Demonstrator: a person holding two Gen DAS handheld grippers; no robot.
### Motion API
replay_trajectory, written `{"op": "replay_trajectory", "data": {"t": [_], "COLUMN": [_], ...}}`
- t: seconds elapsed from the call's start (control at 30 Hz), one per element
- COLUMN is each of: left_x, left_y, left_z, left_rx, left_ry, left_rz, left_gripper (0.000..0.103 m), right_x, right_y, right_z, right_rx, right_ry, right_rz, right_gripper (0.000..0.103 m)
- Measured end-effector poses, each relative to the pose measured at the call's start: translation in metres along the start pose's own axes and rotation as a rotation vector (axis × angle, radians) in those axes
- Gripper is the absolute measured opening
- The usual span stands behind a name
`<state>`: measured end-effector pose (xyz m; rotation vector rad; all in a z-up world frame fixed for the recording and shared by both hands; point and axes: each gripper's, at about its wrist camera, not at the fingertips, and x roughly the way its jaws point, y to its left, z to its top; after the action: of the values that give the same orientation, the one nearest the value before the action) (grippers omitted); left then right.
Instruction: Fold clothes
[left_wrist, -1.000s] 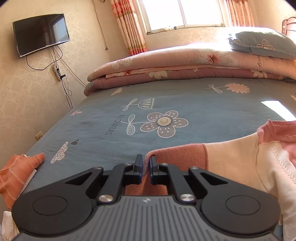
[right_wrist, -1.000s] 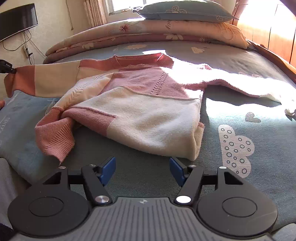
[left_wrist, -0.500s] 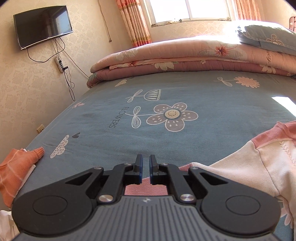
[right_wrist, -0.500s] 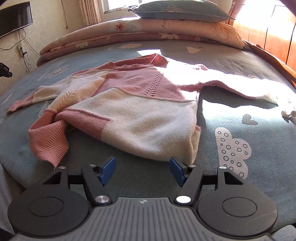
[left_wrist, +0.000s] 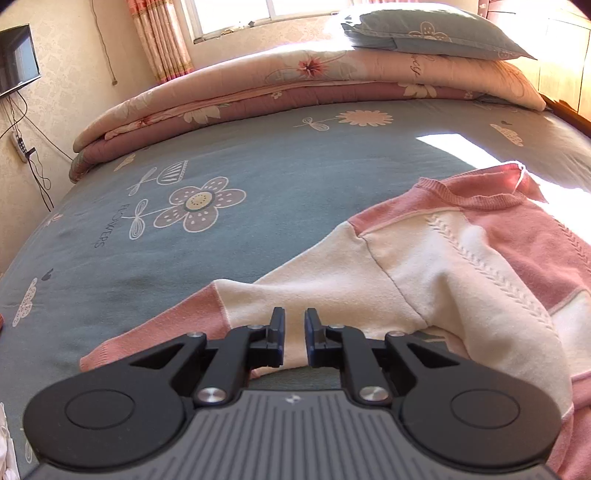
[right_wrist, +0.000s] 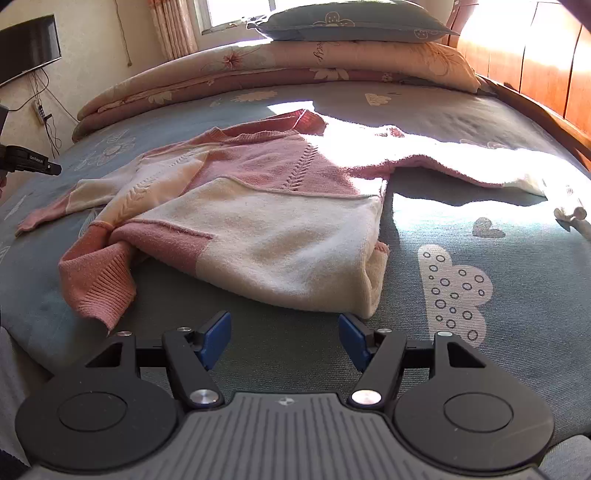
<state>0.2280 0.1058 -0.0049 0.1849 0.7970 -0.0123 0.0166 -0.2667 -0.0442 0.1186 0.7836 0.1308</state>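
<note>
A soft, limp sweater is spread on the bed; its cuff, at eight o'clock, is best pinched. The left gripper is being opened over the sleeve, nothing clamped; the right gripper is held apart, empty.

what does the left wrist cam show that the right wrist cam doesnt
Only the left wrist view: the left gripper, its jaws opening just above the sweater's near sleeve, pads not pressing it, and the FLOWERS print on the sheet.

Only the right wrist view: the right gripper, jaws open over bare sheet, the sweater's folded hem, its far sleeve stretched into the sunlight, and the wooden headboard.

Both: the pink and cream sweater on the blue bed sheet, the folded quilt, the pillow, the wall TV.
</note>
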Motion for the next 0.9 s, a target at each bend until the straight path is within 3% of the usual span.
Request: {"op": "replay_trajectory", "data": {"t": [0.13, 0.27, 0.47, 0.57, 0.7, 0.9], "left_x": [-0.014, -0.038, -0.064, -0.072, -0.085, -0.093], "left_y": [-0.039, -0.077, -0.118, -0.134, -0.152, -0.163], "left_z": [-0.018, -0.035, -0.065, -0.079, -0.092, -0.106], "left_rx": [0.063, 0.11, 0.074, 0.092, 0.123, 0.143], "left_ry": [0.017, -0.014, -0.061, -0.081, -0.119, -0.137], "left_rz": [-0.09, -0.176, -0.279, -0.287, -0.276, -0.246], "left_gripper": [0.023, 0.041, 0.056, 0.058, 0.069, 0.071], "right_x": [-0.005, -0.007, -0.009, -0.009, -0.009, -0.003], "right_y": [-0.006, -0.013, -0.019, -0.018, -0.015, -0.007], "right_z": [-0.003, -0.006, -0.012, -0.014, -0.013, -0.008], "right_rx": [0.009, 0.031, 0.051, 0.036, 0.007, -0.049], "right_ry": [-0.012, -0.018, -0.03, -0.032, -0.041, -0.048], "right_rz": [0.004, 0.005, 0.023, 0.03, 0.035, 0.023], "right_gripper": [0.069, 0.069, 0.069, 0.069, 0.069, 0.069]}}
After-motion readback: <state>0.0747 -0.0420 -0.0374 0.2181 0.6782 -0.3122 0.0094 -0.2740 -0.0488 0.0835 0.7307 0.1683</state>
